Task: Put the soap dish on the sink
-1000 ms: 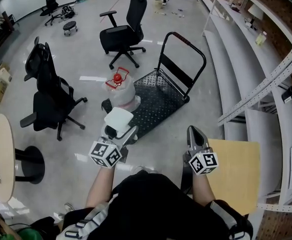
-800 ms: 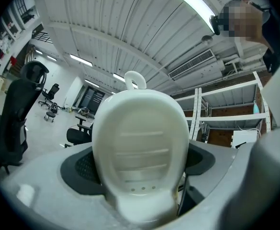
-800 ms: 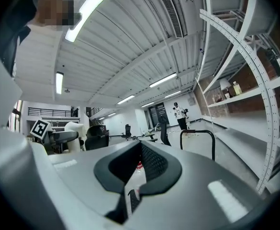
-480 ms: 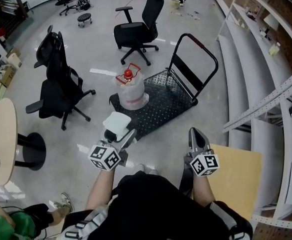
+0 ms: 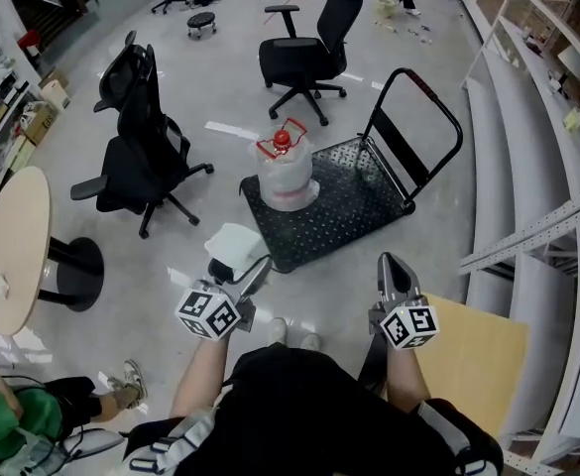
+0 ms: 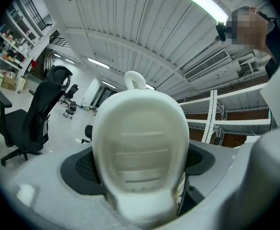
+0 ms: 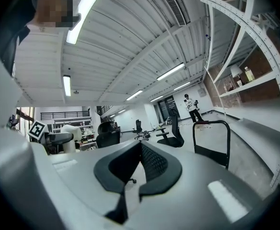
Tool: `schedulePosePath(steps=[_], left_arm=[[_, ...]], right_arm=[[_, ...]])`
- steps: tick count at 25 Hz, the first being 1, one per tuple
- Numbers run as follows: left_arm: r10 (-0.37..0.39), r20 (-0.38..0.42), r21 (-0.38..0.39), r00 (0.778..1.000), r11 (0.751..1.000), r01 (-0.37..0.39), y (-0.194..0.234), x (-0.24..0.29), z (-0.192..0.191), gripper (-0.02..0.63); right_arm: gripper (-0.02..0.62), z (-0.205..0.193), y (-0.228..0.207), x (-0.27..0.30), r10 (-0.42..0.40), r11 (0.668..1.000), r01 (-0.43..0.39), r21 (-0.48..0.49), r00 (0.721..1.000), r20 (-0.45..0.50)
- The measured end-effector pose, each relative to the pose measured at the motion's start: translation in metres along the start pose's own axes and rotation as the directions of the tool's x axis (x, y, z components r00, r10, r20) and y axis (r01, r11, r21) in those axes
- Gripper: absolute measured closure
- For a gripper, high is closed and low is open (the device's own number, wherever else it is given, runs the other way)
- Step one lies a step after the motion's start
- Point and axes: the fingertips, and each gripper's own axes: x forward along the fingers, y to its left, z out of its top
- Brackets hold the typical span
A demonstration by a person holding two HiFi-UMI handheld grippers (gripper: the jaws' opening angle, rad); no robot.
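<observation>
The left gripper (image 5: pixel 238 269) is still grasping the soap dish (image 5: pixel 232 240) between wide-set jaws, holding it level ahead of the person, over the floor (image 5: pixel 171 296). The right gripper (image 5: pixel 394 274) is staying clenched and empty.

Compared with a second ago, both grippers are keeping the same pose while the scene is shifting. The cart (image 5: pixel 339 201) and chairs (image 5: pixel 141 157) are sitting further right. More of the table (image 5: pixel 12 256) is showing, and a person in green (image 5: pixel 2 422) is coming into view at lower left.

The cart's near edge is lying just beyond the dish. The board (image 5: pixel 473 360) is lying just right of the right gripper. Shelves (image 5: pixel 513 147) are bounding the right side. Open floor is lying left of the cart.
</observation>
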Motion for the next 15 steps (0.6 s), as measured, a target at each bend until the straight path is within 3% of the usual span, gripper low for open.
schedulePosePath(steps=[15], left_arm=[[0.038,0.055,0.044,0.998,0.998,-0.040,0.040,-0.018,0.036,0.130]], right_arm=[[0.589,-0.003,0.032,0.042,0.028,1.000,-0.028,-0.006,1.000,-0.010]])
